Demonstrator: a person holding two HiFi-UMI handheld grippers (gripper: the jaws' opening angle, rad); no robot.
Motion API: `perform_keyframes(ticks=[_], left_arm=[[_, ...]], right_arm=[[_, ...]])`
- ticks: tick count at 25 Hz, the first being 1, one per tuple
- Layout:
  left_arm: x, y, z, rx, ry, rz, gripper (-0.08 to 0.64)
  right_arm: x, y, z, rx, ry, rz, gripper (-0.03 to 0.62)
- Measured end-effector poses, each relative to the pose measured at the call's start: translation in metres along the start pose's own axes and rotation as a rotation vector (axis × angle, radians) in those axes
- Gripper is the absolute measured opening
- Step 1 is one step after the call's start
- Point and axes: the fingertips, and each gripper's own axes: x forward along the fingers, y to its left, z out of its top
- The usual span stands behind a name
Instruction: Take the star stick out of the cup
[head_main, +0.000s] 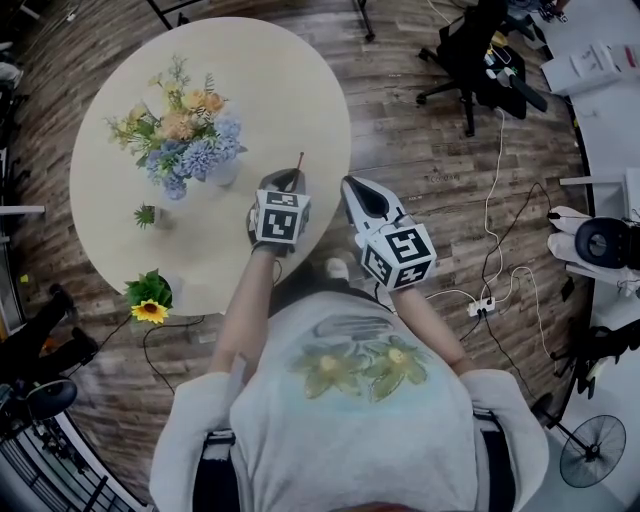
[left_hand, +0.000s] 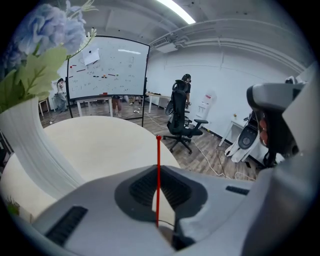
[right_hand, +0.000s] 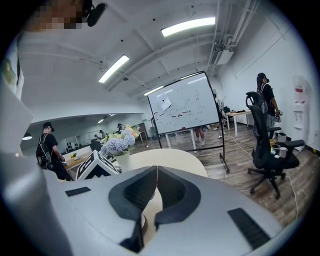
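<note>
Table: round and pale; you work at its near right edge.
Vase of flowers: just left of your left gripper; a sideways swing could knock it.
Right gripper: clenched on nothing, right of the table.
Left gripper: clamped on the stick.
Stick: thin, red, upright; the cup is hidden beneath. A crooked lift may slip the stick or tip the cup.

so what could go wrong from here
1. The left gripper pinches a very thin stick, which could slip or tilt in the jaws as it lifts.
2. The vase stands close on its left, so a sideways swing might knock it.
3. This is near the edge of the table, so a dropped stick may roll off.
</note>
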Motion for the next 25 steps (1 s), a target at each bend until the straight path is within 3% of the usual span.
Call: perform_keyframes(ticks=[18,25], left_arm=[[-0.035,0.000,0.006,-0.020,-0.084,0.068,0.014],[-0.060,0.013,0.019,-0.047,-0.184,0.133,0.014]], right_arm=[[-0.013,0.011,-0.003,-0.019,0.003,0.049,0.018],[-0.014,0.019,-0.003,-0.026,-0.005,0.076,0.018]])
